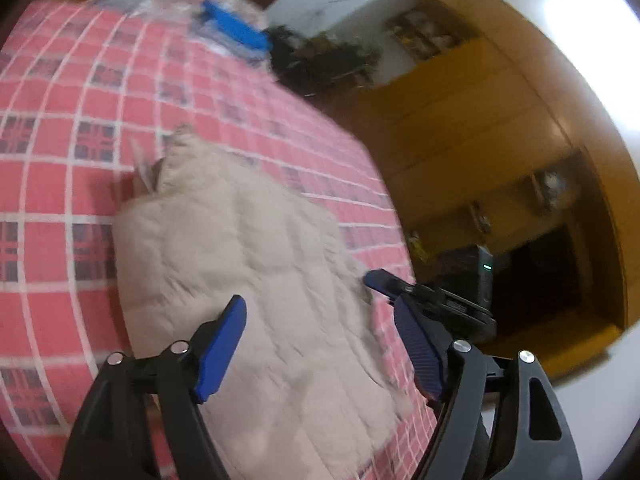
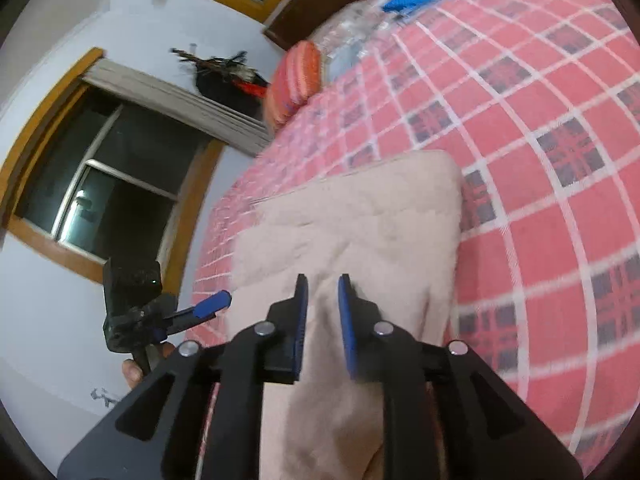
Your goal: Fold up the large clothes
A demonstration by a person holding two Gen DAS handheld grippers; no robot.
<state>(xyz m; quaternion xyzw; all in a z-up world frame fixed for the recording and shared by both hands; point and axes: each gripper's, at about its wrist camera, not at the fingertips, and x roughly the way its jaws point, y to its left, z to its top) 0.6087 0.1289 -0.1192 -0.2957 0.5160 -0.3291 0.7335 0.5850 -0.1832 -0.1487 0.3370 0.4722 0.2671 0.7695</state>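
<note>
Red-checked bed point(image 1: 80, 100) fills both views. Beige quilted jacket point(image 1: 248, 264) lies flat across it, partly folded. Left claw point(image 1: 320, 344) released, hovering above the jacket's near edge. Right claw point(image 2: 323, 320), jaws narrowly apart, appears clenched on a jacket fold at 6 o'clock.

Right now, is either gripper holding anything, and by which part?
The right gripper pinches the beige quilted garment at its near edge; the left gripper is open, empty.

My fingers point(image 1: 224, 344) are blue on black arms. The quilted jacket point(image 1: 248, 280) is pale beige. The bedspread point(image 1: 60, 120) is red with white grid lines and dark navy plaid squares. The cushion point(image 2: 294, 80) is orange-red striped.
</note>
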